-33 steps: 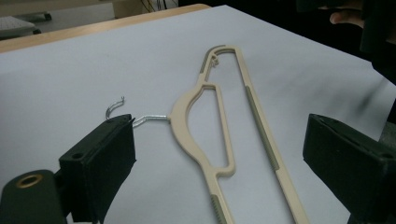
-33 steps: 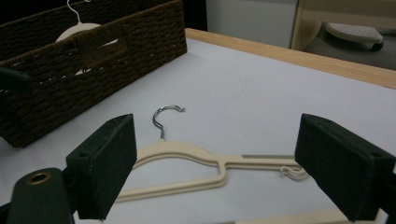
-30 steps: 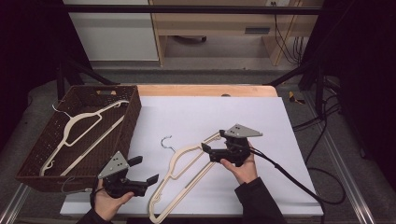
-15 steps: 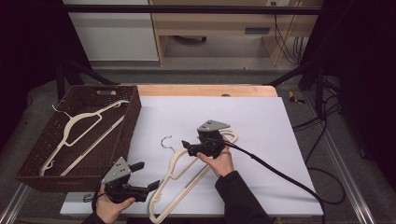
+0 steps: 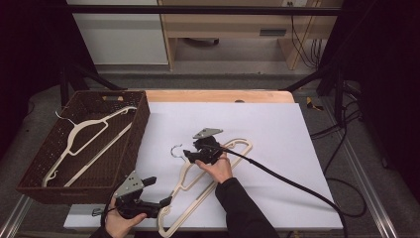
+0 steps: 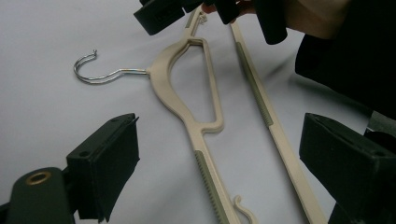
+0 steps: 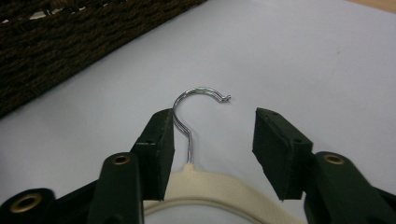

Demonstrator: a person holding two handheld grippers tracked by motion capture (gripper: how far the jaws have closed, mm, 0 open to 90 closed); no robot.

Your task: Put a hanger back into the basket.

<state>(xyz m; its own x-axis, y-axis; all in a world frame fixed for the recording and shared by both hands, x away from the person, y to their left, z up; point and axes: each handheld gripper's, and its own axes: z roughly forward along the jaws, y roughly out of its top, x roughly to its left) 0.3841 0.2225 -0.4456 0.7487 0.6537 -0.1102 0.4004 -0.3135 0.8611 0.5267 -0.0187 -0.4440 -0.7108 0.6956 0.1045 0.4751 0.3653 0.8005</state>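
- While the hanger (image 5: 208, 183) lies flat on the sheet (image 5: 277, 129), the right gripper (image 5: 190, 154) straddles its neck, jaws closing, not yet pressing (hook at 12 o'clock).
- Left gripper (image 5: 161, 196): jaws wide, empty, at 6 o'clock.

No readable text, label, brand, number or sign anywhere you look. Cream hanger (image 5: 198, 191): unmarked. Wicker basket (image 5: 136, 144): unmarked. White table sheet (image 5: 277, 148): blank. Gripper bodies you hold: bare black, no lettering. Pale plate on background furniture too small to read.
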